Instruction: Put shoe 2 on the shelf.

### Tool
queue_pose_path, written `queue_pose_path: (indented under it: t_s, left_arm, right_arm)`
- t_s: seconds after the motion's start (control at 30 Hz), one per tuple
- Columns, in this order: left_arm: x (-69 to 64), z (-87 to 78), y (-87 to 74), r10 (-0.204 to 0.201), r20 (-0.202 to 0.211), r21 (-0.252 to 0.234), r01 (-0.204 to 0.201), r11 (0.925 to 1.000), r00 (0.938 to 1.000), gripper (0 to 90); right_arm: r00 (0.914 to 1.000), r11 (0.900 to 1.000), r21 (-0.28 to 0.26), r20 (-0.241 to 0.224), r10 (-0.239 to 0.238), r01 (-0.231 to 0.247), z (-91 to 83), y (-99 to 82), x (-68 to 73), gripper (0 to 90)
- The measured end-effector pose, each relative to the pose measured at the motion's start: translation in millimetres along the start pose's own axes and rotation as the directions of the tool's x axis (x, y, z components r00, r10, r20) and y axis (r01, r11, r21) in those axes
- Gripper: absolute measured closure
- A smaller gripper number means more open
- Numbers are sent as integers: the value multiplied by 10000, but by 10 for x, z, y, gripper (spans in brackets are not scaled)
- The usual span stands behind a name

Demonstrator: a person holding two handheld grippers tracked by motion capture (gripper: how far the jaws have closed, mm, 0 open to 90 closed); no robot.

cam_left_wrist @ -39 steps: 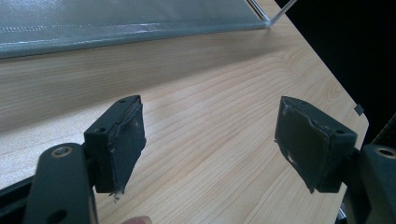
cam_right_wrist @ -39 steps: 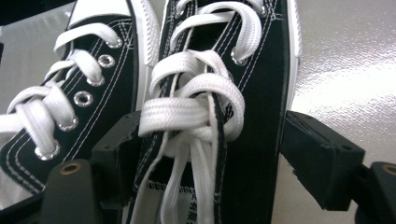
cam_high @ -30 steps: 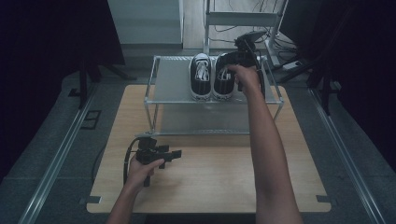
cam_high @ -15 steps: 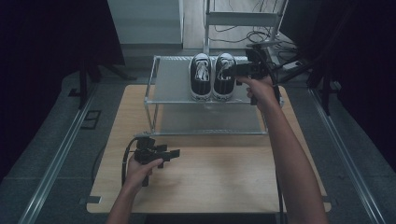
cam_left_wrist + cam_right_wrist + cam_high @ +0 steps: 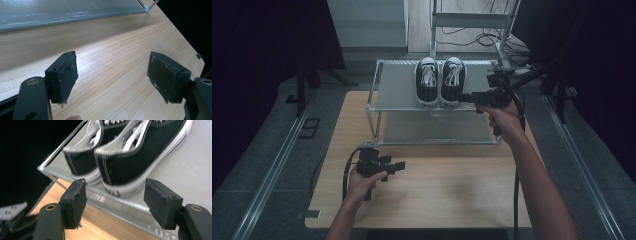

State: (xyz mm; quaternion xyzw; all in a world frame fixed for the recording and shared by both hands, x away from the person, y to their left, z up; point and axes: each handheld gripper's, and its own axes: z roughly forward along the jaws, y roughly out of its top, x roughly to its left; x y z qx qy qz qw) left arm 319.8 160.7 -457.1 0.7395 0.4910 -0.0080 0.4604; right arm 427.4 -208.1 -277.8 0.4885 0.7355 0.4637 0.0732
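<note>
Fingers [image 5: 75,202] of the right gripper [image 5: 468,98] are parted with nothing between them; the jaws have just been closing. The right shoe [image 5: 140,162] lies just ahead of the pads, heel nearest, on the rack shelf [image 5: 394,95], touching the left shoe [image 5: 427,80]. Long axis runs away from the fingers, toe pointing far side. Step judged: approach to the heel, or withdrawal after placing; which one cannot be told. A grasp would call for straddling the heel. Left gripper [image 5: 398,165] is held narrowly parted, empty, over the table [image 5: 452,185].

Two black sneakers [image 5: 439,82] with white laces stand side by side on the rack [image 5: 394,95]
</note>
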Motion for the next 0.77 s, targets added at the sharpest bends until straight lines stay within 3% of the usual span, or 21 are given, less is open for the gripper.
queue_pose_path:
  t_s: [0.33,0.63,0.77]
  left_arm:
    - [1,-9,-1,22,-22,22,-22,10000,10000,243]
    - [8,5,-12,142,-171,104,-141,9998,9998,244]
    - [13,13,-24,423,-443,246,-413,9988,9981,241]
  right_arm:
    - [9981,9995,-213,-558,-244,232,-129,-532,-183,366]
    - [9979,9992,-324,-599,-251,232,-134,-760,-330,370]
    - [9963,9972,-596,-709,-489,448,-164,-868,-338,355]
